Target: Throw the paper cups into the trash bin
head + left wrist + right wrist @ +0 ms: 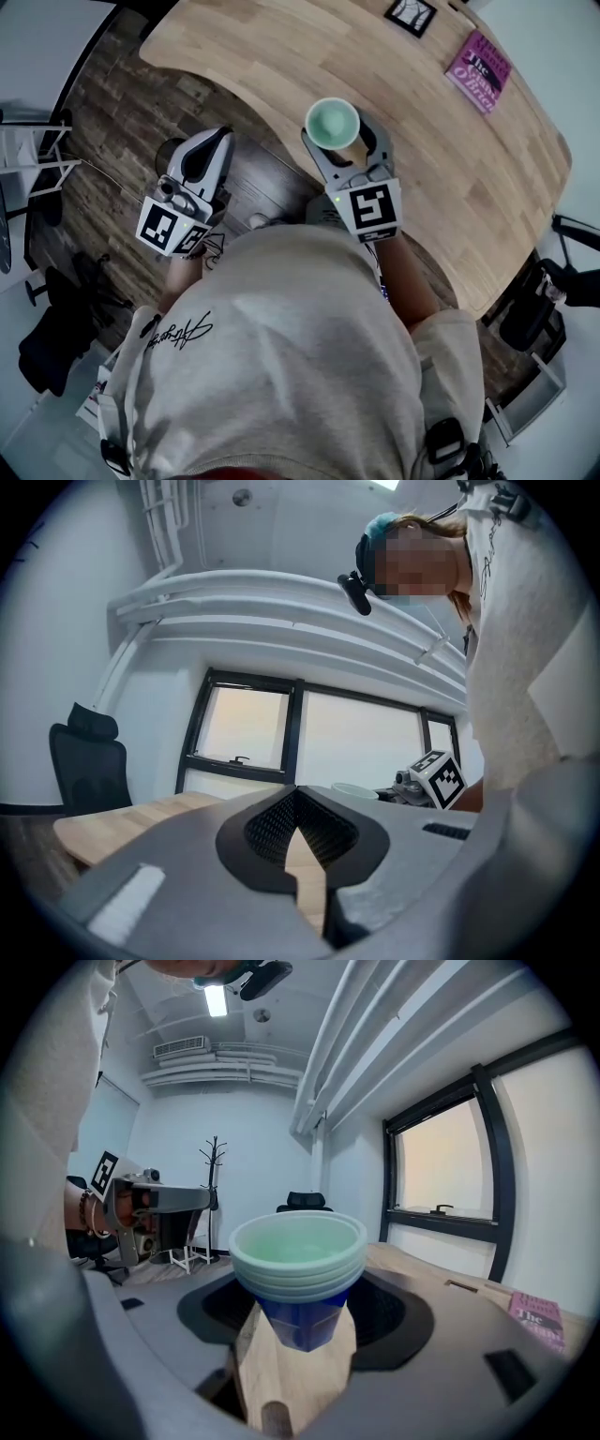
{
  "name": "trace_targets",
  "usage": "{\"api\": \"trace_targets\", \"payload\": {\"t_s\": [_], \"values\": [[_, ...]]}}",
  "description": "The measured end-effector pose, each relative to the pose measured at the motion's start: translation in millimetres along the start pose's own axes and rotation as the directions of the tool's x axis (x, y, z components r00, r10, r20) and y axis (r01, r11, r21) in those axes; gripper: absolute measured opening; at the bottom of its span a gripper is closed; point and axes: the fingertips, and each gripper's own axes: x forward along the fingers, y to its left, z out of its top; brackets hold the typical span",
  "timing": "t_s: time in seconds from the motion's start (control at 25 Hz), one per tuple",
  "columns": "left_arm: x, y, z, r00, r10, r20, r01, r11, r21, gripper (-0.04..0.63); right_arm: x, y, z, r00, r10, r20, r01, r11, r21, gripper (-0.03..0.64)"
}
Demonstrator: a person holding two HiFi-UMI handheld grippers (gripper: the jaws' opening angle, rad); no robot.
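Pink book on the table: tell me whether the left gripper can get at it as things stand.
Probably not. The left gripper hangs over the floor off the table edge, jaws shut; the pink book lies far across the table, beyond the right gripper holding the paper cups.

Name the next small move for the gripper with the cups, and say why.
Probably carry the cups away from the table, turning toward the floor to find the bin. The right gripper is shut on the stack at the table's edge, so the grasp looks done. No bin shows in any view. The left gripper is shut and empty.
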Motion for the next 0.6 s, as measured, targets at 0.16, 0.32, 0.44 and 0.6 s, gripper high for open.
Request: {"api": "trace_targets", "payload": {"t_s": [0.16,0.32,0.44,0.6], "values": [[-35,17,8,0.999,0.047,0.003,-0.047,0.999,0.011,0.003,21,35,12,0.999,0.052,0.010,-0.052,0.999,-0.014,0.287],[-68,31,18,0.996,0.093,0.016,-0.093,0.995,0.029,0.003,38,70,22,0.994,0.108,0.019,-0.107,0.994,-0.031,0.287],[-93,41,23,0.992,0.127,0.023,-0.128,0.991,0.037,0.003,50,96,30,0.989,0.147,0.028,-0.146,0.988,-0.047,0.287],[-130,51,25,0.984,0.175,0.025,-0.176,0.983,0.046,0.003,63,131,39,0.980,0.196,0.036,-0.193,0.979,-0.062,0.287]]}}
